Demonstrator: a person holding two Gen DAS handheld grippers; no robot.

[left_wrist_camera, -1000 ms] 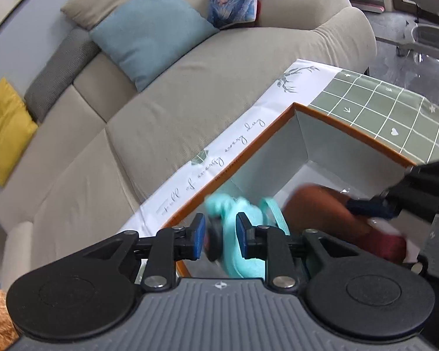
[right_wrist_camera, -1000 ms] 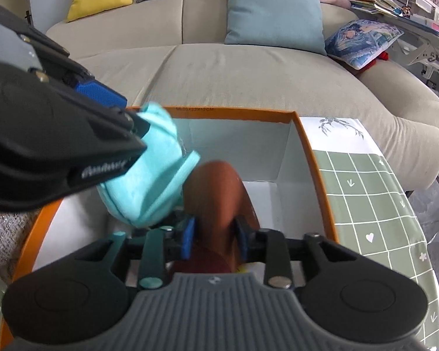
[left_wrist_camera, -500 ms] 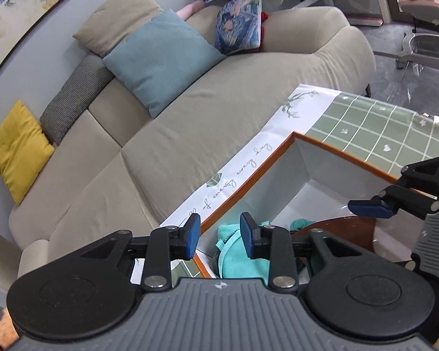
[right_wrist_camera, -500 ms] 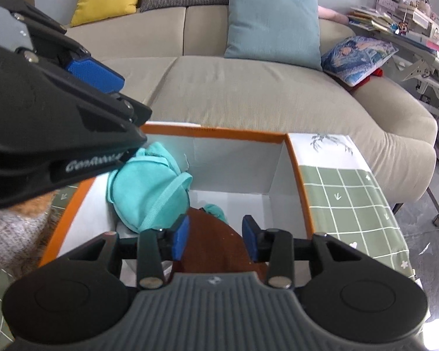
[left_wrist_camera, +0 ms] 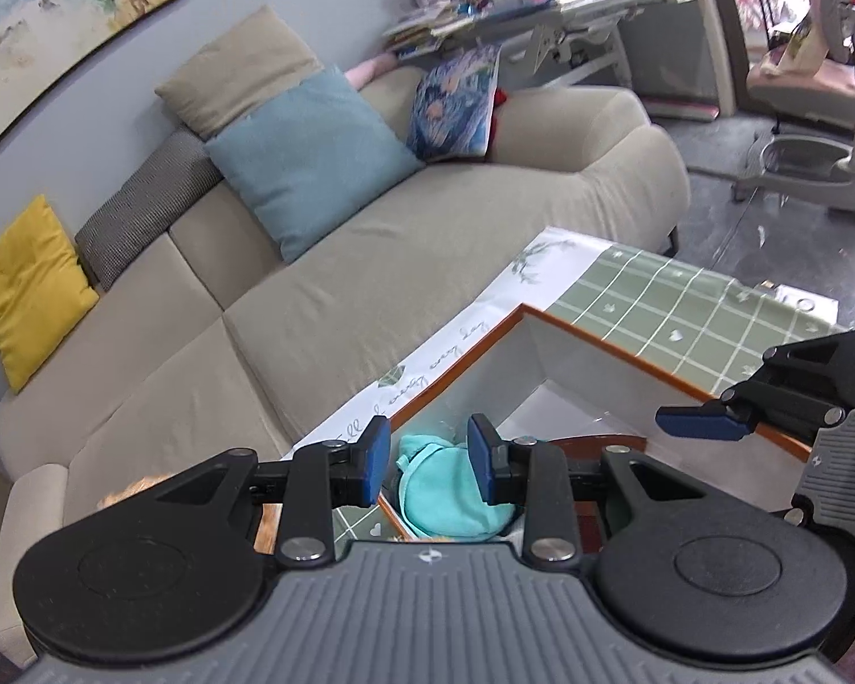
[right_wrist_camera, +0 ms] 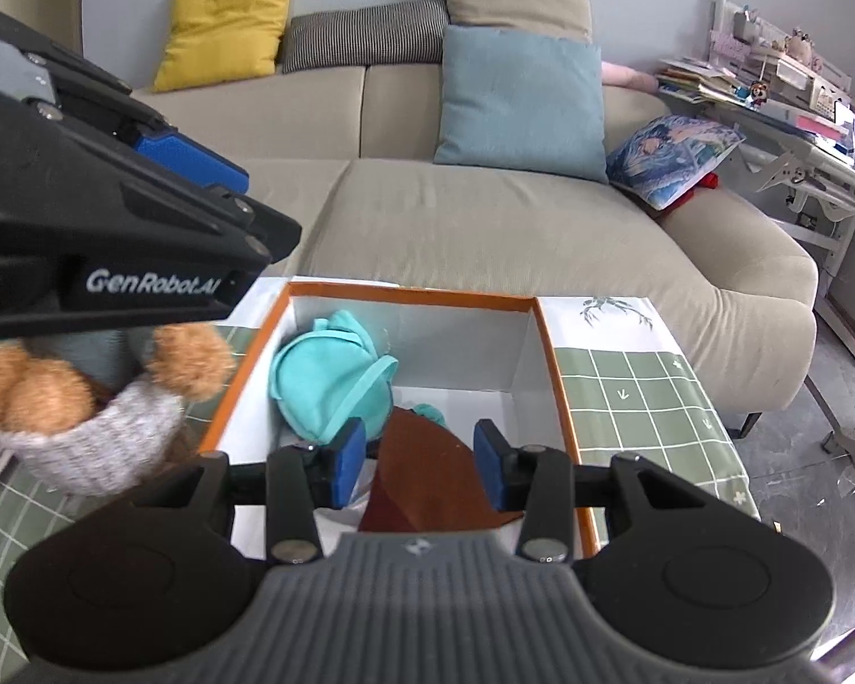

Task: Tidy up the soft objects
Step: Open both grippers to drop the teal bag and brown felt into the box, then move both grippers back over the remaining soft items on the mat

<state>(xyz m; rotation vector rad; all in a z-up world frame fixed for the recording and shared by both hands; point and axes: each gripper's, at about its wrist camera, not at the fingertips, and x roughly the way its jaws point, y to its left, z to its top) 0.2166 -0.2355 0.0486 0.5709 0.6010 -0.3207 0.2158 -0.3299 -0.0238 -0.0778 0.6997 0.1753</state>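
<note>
An orange-rimmed white box point(right_wrist_camera: 553, 353) point(left_wrist_camera: 593, 336) stands on the table. A teal soft item point(right_wrist_camera: 325, 382) point(left_wrist_camera: 450, 496) lies in its left part, and a brown soft item point(right_wrist_camera: 427, 473) lies beside it. My left gripper point(left_wrist_camera: 427, 459) is open and empty, raised above the box's left edge. My right gripper point(right_wrist_camera: 419, 459) is open and empty, above the brown item. A grey knit hat with brown pompoms point(right_wrist_camera: 85, 422) lies on the table left of the box.
The table has a green grid cloth point(right_wrist_camera: 644, 393) point(left_wrist_camera: 672, 308). A beige sofa point(right_wrist_camera: 484, 216) with yellow, striped, blue and tan cushions stands behind it. A desk and chair point(left_wrist_camera: 798, 91) stand at the right.
Both grippers let go of their items into the box, opened wider and rose. The teal and brown items now rest inside the box.
</note>
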